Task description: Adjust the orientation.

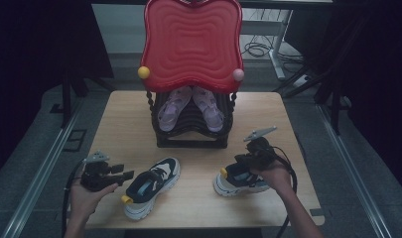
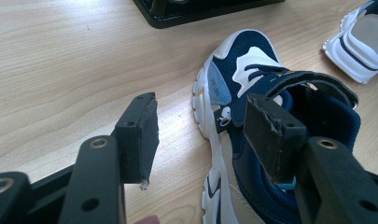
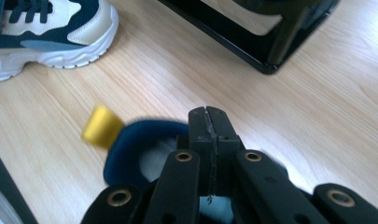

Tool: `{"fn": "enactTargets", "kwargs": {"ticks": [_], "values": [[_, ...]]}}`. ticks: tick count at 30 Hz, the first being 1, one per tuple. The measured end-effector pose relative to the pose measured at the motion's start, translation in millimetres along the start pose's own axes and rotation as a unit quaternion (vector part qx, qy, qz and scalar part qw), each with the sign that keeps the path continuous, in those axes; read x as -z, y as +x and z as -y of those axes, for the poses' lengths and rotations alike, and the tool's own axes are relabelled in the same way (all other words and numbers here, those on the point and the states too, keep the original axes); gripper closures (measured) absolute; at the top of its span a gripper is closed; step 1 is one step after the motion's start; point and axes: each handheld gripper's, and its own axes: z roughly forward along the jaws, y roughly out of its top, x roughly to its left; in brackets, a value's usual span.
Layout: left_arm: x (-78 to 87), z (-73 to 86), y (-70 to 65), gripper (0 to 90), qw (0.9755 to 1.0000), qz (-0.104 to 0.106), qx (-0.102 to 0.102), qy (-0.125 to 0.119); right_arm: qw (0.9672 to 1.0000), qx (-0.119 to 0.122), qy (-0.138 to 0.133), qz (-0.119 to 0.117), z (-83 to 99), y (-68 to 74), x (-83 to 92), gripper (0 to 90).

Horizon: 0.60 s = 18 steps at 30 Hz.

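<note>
The right sneaker [image 1: 236, 181] sits near the right front of the worktop [image 1: 198, 163], its collar pinched in the right tool [image 3: 209, 122] — jaws pressed together on the blue fabric beside a yellow heel tab [image 3: 101, 126]. The left sneaker [image 1: 151, 186] lies well apart, just beside the left tool [image 2: 200, 133], whose 2 jaws stand apart, gripping nothing. Behind stands a black rack [image 1: 191, 141].

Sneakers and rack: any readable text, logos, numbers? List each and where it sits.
No text can be read.
Left sneaker: pale blue side patch carries small lettering, too blurred to read.
Same sneaker: small dark tag with a white round mark, not legible as words.
Right sneaker, its yellow heel tab: no print visible.
Red tray and black rack: no lettering visible.
</note>
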Motion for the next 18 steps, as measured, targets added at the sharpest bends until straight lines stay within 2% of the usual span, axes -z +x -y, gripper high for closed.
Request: {"fn": "enactTargets", "kwargs": {"ticks": [1,5,11,18], "values": [[0.3,0.0,0.2,44.6,1.0,0.0,-0.001,0.001,1.0,-0.002,0.006,-0.006,-7.2,-0.1,-6.7,90.0],[0.8,0.2,0.6,44.6,1.0,0.001,0.0,-0.001,0.9997,-0.003,0.021,-0.008,-17.6,1.0,-19.9,90.0],[1.6,1.0,2.3,44.7,1.0,0.001,0.003,-0.003,0.9989,-0.002,0.046,-0.009,-24.3,3.0,-38.8,90.0],[1.9,1.0,2.6,44.7,1.0,0.0,0.004,-0.004,0.9979,0.007,0.063,-0.012,-22.6,6.9,-46.4,90.0]]}}
